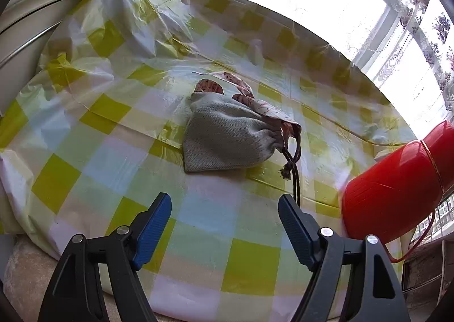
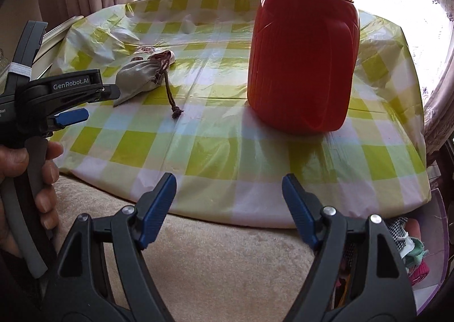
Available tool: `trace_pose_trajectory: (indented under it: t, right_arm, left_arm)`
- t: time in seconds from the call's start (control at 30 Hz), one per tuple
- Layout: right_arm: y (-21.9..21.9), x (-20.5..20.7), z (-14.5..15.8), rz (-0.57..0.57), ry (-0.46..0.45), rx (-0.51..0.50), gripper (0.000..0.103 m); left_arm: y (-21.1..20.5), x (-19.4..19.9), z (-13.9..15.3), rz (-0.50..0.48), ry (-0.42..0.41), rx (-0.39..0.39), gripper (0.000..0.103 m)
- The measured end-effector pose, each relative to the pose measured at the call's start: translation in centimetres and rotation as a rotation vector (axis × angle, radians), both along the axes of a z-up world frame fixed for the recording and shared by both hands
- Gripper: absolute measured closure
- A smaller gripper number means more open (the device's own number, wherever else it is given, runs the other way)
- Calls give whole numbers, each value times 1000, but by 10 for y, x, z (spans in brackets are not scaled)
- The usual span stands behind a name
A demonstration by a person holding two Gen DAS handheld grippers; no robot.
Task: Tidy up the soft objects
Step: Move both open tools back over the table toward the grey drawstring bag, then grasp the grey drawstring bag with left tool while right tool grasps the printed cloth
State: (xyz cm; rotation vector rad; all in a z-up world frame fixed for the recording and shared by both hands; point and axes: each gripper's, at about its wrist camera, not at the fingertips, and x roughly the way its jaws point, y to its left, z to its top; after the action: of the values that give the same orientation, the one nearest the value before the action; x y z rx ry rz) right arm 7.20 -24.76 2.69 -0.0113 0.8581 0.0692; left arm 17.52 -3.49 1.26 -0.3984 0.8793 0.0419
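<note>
A grey drawstring pouch [image 1: 227,134] with a floral lining lies on its side in the middle of the checked tablecloth [image 1: 113,151]. Its dark cord [image 1: 295,168] trails toward me. My left gripper [image 1: 225,200] hovers open just short of the pouch, with nothing between its blue pads. In the right wrist view the same pouch [image 2: 142,78] lies far left, with the left gripper [image 2: 103,103] beside it. My right gripper [image 2: 228,178] stands open and empty over the table's near edge.
A tall red plastic jar [image 2: 303,61] stands on the cloth to the right of the pouch, also seen as the jar [image 1: 397,185]. A hand [image 2: 42,180] holds the left tool. Beige upholstery [image 2: 212,251] lies in front; assorted fabrics [image 2: 417,251] sit at lower right.
</note>
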Motion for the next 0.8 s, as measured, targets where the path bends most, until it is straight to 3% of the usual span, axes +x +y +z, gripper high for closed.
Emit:
trace_pose_trajectory:
  t: [0.23,0.4,0.57,0.63,0.7,0.8]
  right_arm:
    - [16,20,-4,33,2,12,24]
    - [25,30,-10,54,16,13,24]
    - [24,38,-13,46,31,33,24]
    - [24,42,-13,42,35,41,24]
    - [26,45,-11,44,29,48,24]
    - [30,53,-3,41,2,63,24]
  left_arm:
    - [19,49,-6,-8,-43,5,16]
    - [18,87,-28,-69,6,34,4]
    - [14,110,-49,-103,36,72,2]
    - [13,113,-49,-121,22,87,3]
    - [12,112,-50,-142,10,96,13]
    - [9,109,-50,-163,1,127,15]
